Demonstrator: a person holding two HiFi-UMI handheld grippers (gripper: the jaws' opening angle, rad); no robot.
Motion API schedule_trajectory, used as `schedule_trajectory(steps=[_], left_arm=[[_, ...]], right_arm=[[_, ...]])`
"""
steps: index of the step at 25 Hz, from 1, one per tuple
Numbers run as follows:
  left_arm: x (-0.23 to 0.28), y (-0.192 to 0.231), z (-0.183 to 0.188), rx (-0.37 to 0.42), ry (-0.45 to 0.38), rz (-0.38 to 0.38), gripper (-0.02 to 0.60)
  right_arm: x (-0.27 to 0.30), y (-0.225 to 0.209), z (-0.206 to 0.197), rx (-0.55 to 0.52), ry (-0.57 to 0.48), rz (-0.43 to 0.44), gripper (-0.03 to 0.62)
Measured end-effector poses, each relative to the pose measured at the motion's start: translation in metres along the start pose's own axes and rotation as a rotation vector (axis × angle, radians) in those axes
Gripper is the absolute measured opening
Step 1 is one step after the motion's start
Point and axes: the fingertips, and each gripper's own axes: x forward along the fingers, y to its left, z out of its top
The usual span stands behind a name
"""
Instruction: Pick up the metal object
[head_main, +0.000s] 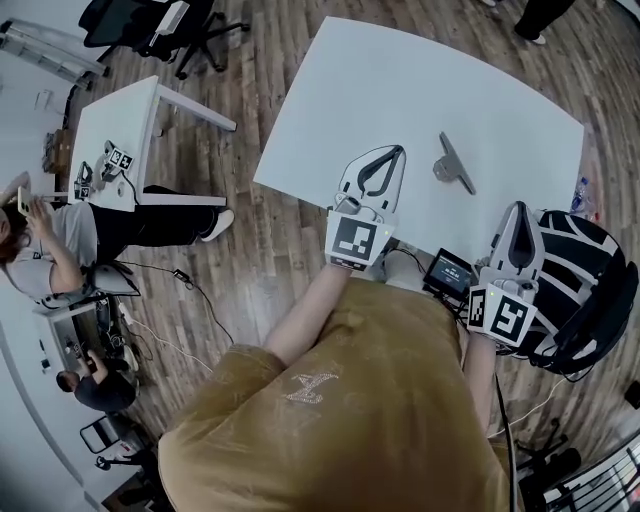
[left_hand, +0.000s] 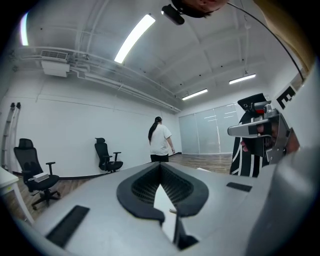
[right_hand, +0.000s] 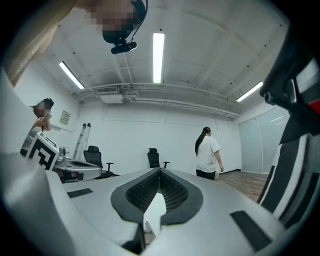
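The metal object (head_main: 452, 165), a grey flat piece with a long arm, lies on the white table (head_main: 400, 80), right of centre. My left gripper (head_main: 399, 149) hovers over the table's near edge, to the left of the object, its jaws shut with nothing between them. My right gripper (head_main: 518, 206) hangs off the table's near right corner, below and right of the object, also shut and empty. In the left gripper view the fingertips of the left gripper (left_hand: 161, 164) meet, and those of the right gripper (right_hand: 160, 170) meet in the right gripper view. Both look out level across the room.
A small screen device (head_main: 450, 272) sits at the table's near edge. A black and white striped chair (head_main: 585, 290) stands by my right hand. A second white desk (head_main: 120, 130), office chairs (head_main: 150, 25) and seated people (head_main: 60, 240) are at the left. Farther off, a person in white (right_hand: 207, 152) stands.
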Motion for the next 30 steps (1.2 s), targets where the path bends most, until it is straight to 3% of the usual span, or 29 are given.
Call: schedule_trajectory(steps=[6,20,30], left_arm=[[0.014,-0.001,-0.004,-0.001,0.018,0.011,0.003],[0.058,0.01,-0.028,-0.009,0.069,-0.083,0.003],[0.081,0.007,-0.082,-0.019,0.159,-0.147,0.003]], right_arm=[[0.012,-0.003,-0.011,0.01,0.033,0.038,0.011],[0.052,0.007,-0.046,0.012,0.122,0.037,0.015],[0.079,0.019,-0.123,0.009,0.291,0.066,0.018]])
